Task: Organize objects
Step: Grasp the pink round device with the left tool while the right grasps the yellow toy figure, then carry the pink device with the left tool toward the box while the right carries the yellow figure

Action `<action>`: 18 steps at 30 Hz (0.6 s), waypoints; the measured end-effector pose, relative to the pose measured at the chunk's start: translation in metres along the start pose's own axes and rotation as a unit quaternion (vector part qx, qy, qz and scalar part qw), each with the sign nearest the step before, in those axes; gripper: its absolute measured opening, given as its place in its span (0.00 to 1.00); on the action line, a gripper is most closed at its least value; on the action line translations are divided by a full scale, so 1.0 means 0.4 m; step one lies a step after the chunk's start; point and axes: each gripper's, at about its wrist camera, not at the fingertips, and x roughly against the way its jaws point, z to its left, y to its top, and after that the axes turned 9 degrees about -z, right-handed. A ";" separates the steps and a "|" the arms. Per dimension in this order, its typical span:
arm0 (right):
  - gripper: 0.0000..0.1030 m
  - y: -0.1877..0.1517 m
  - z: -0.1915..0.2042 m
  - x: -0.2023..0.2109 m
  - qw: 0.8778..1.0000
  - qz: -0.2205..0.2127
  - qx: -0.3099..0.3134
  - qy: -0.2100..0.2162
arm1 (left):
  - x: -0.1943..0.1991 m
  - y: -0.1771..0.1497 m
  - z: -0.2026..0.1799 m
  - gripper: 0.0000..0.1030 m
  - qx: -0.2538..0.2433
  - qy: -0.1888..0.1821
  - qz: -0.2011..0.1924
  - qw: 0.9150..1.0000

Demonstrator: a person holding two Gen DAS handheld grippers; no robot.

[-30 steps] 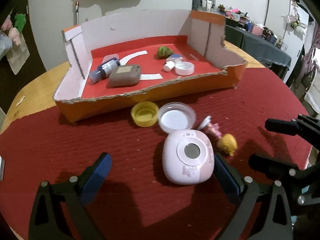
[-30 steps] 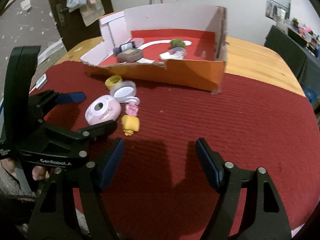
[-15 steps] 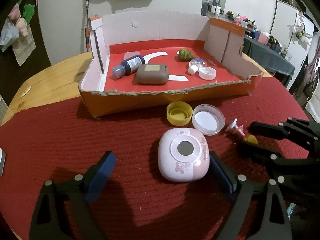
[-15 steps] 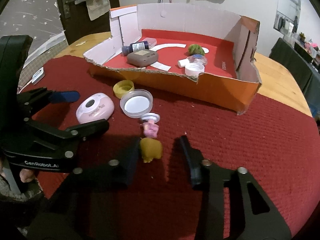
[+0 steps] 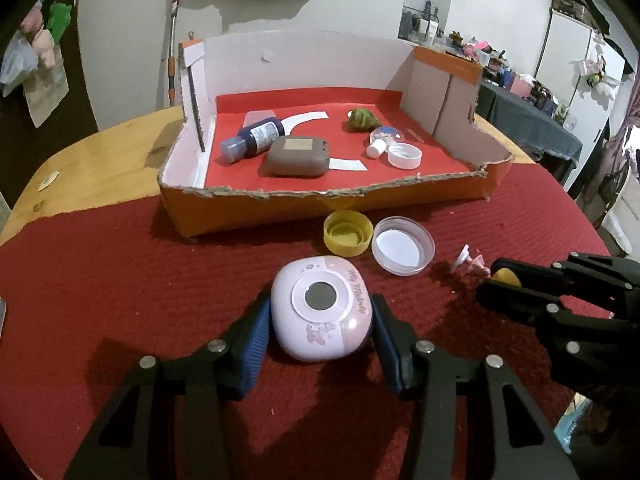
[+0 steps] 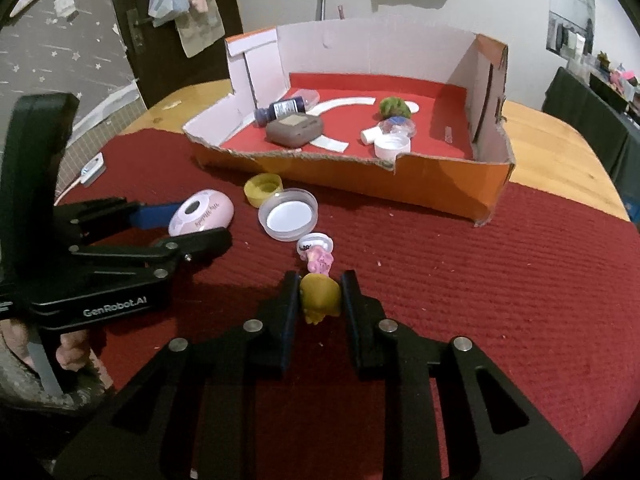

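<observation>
Left wrist view: the round surface (image 5: pixel 100 272), draped in a ribbed red cloth, fills the frame, with a torn cardboard box (image 5: pixel 452 188) lying straight ahead of the left gripper (image 5: pixel 320 324). Inside the box, on its red floor, sit a brown case (image 5: pixel 298 156), a dark blue bottle (image 5: pixel 256 138), a white lid (image 5: pixel 405 156), a small clear bottle (image 5: pixel 382 138) and a green toy (image 5: pixel 362 119). Between the left gripper's blue pads sits a pink compact device (image 5: pixel 322 314) (a grey disc on its top face), the jaws closing in on its two sides, pads at or just beside its edges. Just beyond the device, between gripper and box, rest a clear round lid (image 5: pixel 403 246) and a yellow cap (image 5: pixel 347 233), touching or nearly so.

In the right wrist view, the right gripper (image 6: pixel 320 298) is clamped on a small yellow toy (image 6: pixel 320 296), its fingers pressed against both flanks, the toy apparently low against the cloth. Directly ahead of its tips lies a tiny pink figure (image 6: pixel 318 260) with a white base, close to the yellow toy. The left gripper appears to the right gripper's left, a hand (image 6: pixel 70 354) partly visible below it.
</observation>
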 end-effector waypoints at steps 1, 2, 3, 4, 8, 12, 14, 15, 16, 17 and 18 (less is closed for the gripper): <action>0.20 0.002 0.001 0.007 1.000 -0.003 0.000 0.002 | 0.003 -0.001 0.000 0.49 0.000 0.000 0.000 1.000; 0.20 0.004 0.004 0.014 1.000 -0.007 0.000 0.003 | 0.005 -0.002 -0.001 0.49 0.000 0.001 0.000 1.000; 0.20 0.005 0.005 0.018 1.000 -0.009 0.001 0.003 | 0.007 -0.004 -0.002 0.49 0.000 0.002 0.000 1.000; 0.20 0.008 0.008 0.025 1.000 -0.013 0.001 0.005 | 0.009 -0.005 -0.003 0.49 0.000 0.003 0.000 1.000; 0.20 0.014 0.014 0.044 1.000 -0.023 0.003 0.008 | 0.020 -0.008 -0.008 0.49 0.000 0.002 -0.002 1.000; 0.20 0.014 0.024 0.054 1.000 -0.027 0.007 0.010 | 0.037 -0.008 -0.014 0.49 -0.004 0.001 -0.009 1.000; 0.20 0.014 0.027 0.056 1.000 -0.027 0.007 0.011 | 0.045 -0.007 -0.016 0.48 -0.006 0.000 -0.013 1.000; 0.20 0.013 0.028 0.057 1.000 -0.027 0.007 0.011 | 0.047 -0.008 -0.017 0.48 -0.006 0.000 -0.013 1.000; 0.20 0.012 0.029 0.057 1.000 -0.027 0.007 0.012 | 0.048 -0.008 -0.017 0.48 -0.007 -0.001 -0.014 1.000; 0.20 0.012 0.029 0.057 1.000 -0.027 0.007 0.012 | 0.049 -0.008 -0.018 0.48 -0.007 -0.001 -0.013 1.000; 0.20 0.012 0.030 0.057 1.000 -0.026 0.006 0.013 | 0.050 -0.009 -0.018 0.48 -0.007 -0.001 -0.013 1.000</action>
